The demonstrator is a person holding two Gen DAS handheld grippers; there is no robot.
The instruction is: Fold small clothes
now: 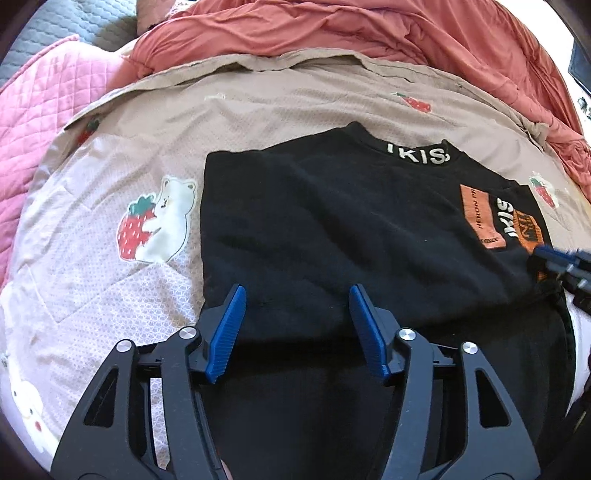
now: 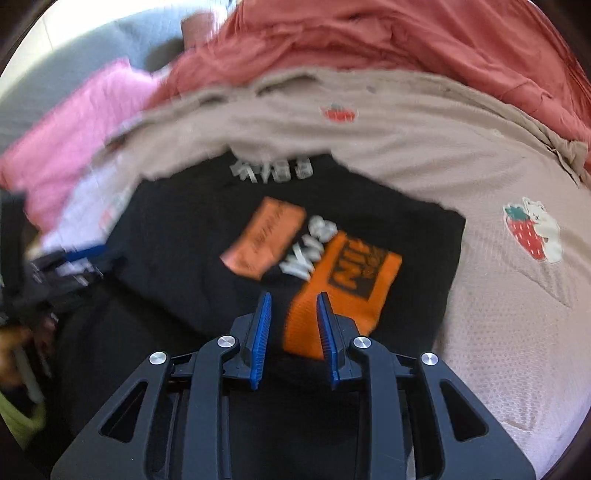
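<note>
A small black top [image 1: 332, 221] with white letters and orange patches lies partly folded on a beige strawberry-print blanket [image 1: 147, 122]. My left gripper [image 1: 297, 291] is open and empty, just above the top's near left part. In the right wrist view, which is blurred, the same black top [image 2: 177, 240] lies ahead. My right gripper [image 2: 294, 299] is open, its fingers part-closed over the orange patch [image 2: 343, 288] at the top's near edge, holding nothing. The right gripper also shows at the right edge of the left wrist view [image 1: 561, 262].
A coral red quilt [image 1: 351, 33] is bunched at the back. A pink quilted cover [image 1: 40, 110] lies at the left. The beige blanket [image 2: 498, 314] extends to the right of the top. The left gripper shows blurred at the left of the right wrist view [image 2: 70, 269].
</note>
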